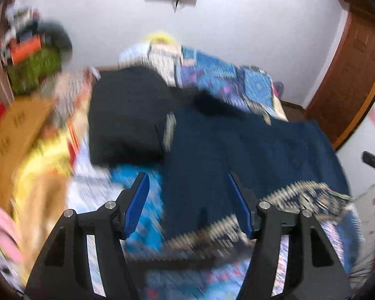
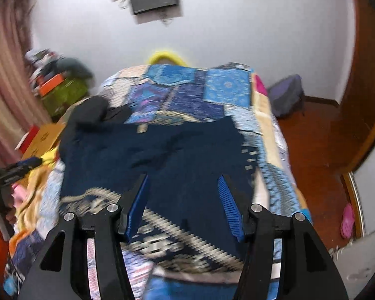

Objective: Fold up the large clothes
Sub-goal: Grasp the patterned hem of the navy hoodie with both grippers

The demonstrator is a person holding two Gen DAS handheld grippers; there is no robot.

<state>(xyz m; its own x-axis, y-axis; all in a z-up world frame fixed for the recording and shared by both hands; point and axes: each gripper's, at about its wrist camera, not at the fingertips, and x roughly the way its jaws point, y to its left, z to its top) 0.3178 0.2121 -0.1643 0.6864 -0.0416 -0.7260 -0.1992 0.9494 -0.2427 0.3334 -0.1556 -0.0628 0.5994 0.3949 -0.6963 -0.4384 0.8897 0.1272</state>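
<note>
Both tongs hang over the bed with nothing in them. The left gripper [image 1: 187,187] has its blue pads spread apart and only air between them, and the right gripper [image 2: 183,190] is the same, jaws parted and clear of the cloth below. Under and just ahead of them lies the navy garment [image 2: 162,155], spread fairly flat across the patchwork bedspread [image 2: 212,87], with its pale zigzag-patterned border [image 2: 167,240] nearest the tongs. To my eye it looks as if one fold may already be laid, since the cloth sits in a tidy block with the patterned edge squared toward the foot of the bed, though the blur keeps me from telling how many layers there are. Beside it, toward the head of the bed on the left, sits a black bundle [image 1: 130,115], apparently another piece already folded or waiting. What is left, I would judge, is at least one more fold to bring the navy piece down to a compact size, then setting it aside
</note>
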